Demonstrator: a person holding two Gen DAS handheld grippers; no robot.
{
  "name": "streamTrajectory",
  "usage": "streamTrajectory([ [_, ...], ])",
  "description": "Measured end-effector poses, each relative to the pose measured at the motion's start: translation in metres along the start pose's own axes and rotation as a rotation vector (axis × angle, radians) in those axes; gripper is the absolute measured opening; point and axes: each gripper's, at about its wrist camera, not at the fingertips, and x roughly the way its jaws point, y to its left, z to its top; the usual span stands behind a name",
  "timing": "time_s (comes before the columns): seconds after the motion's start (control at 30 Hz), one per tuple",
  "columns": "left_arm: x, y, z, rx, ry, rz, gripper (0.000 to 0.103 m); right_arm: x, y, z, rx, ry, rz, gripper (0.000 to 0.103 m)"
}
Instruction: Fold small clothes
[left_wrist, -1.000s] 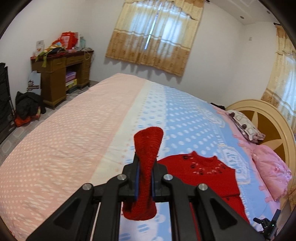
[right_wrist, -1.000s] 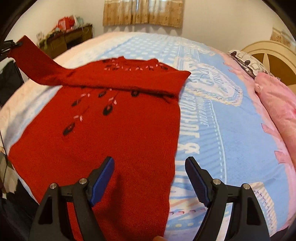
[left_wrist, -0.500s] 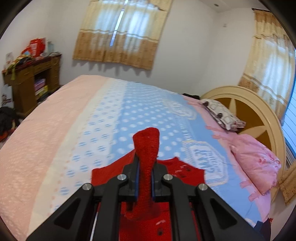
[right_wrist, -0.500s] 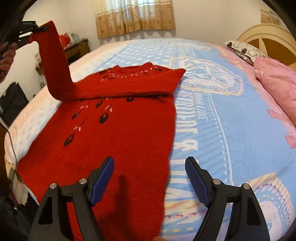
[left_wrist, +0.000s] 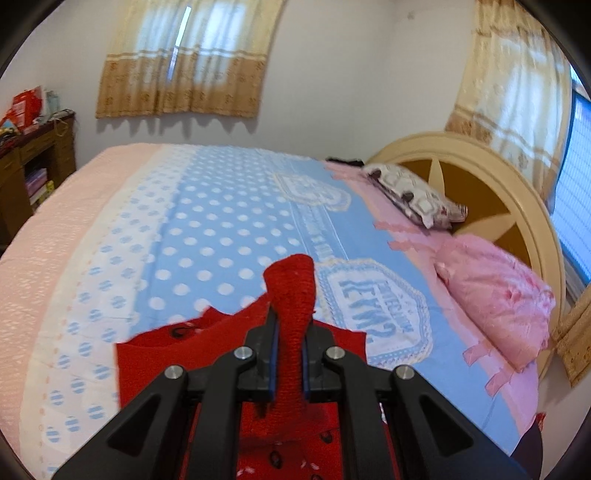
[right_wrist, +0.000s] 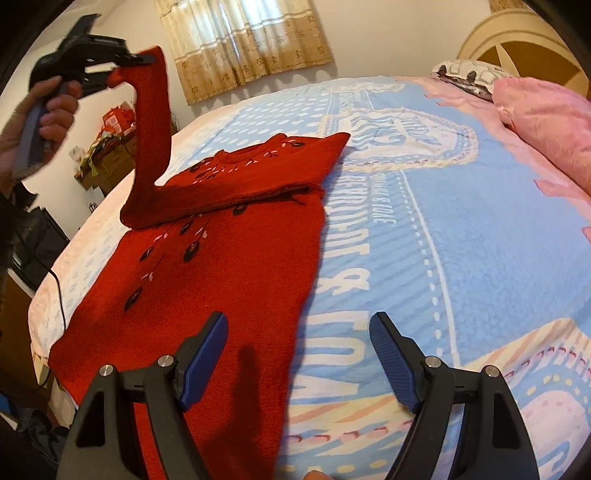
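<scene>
Jaws: left gripper (left_wrist: 289, 363) clamps red sweater (right_wrist: 221, 266) sleeve (right_wrist: 149, 122) (lifted) | right gripper (right_wrist: 297, 363) spread wide, holding nothing

The right claw (right_wrist: 297, 363) hangs wide open over the red sweater's (right_wrist: 225, 280) hem on the bed (right_wrist: 461, 240). At upper left, the left claw (right_wrist: 138, 61) pinches 1 sleeve (right_wrist: 151, 140), lifted upright above the folded-over chest.

Both grippers are black plastic frames with silver screws: the right gripper (right_wrist: 297, 354) carries ribbed blue pads (right_wrist: 391, 363), the left gripper (left_wrist: 288, 354) thin blue-edged ones. Bare skin shows on the left hand (right_wrist: 55, 110).
</scene>
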Motion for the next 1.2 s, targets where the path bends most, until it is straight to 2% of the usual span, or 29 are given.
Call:
streamTrajectory([
  [0.27,0.077,-0.053,-0.032,0.078,0.123,-0.002,0.01,-0.001,-0.011,-0.001,0.042,-0.02,0.056,0.079],
  [0.53,0.138,-0.093,-0.066,0.172,0.202,0.016,0.01,0.001,-0.016,-0.004,0.059,-0.03,0.096,0.079],
  [0.6,0.148,-0.099,-0.073,0.187,0.23,0.021,0.017,0.002,-0.016,-0.004,0.059,-0.031,0.1,0.079],
  [0.63,0.151,-0.101,-0.075,0.188,0.238,0.026,0.017,0.002,-0.016,-0.004,0.057,-0.03,0.1,0.079],
  [0.67,0.151,-0.102,-0.077,0.194,0.245,0.023,0.021,0.002,-0.015,-0.005,0.053,-0.031,0.099,0.079],
  [0.77,0.137,-0.1,-0.08,0.237,0.232,0.009,0.046,0.003,-0.014,-0.007,0.038,-0.036,0.106,0.079],
  [0.83,0.12,-0.093,-0.082,0.271,0.188,0.007,0.052,0.003,-0.016,-0.008,0.04,-0.041,0.125,0.079],
  [0.9,0.102,-0.082,-0.086,0.312,0.156,0.016,0.065,0.002,-0.018,-0.008,0.051,-0.049,0.142,0.08],
  [0.97,0.081,-0.063,-0.093,0.338,0.118,0.037,0.067,0.001,-0.018,-0.009,0.049,-0.059,0.16,0.08],
  [1.07,0.053,-0.025,-0.112,0.409,0.089,0.136,0.073,-0.003,-0.019,-0.012,0.053,-0.076,0.167,0.079],
  [1.2,0.028,0.043,-0.142,0.439,0.087,0.317,0.078,-0.009,-0.011,-0.008,0.023,-0.057,0.106,0.079],
])
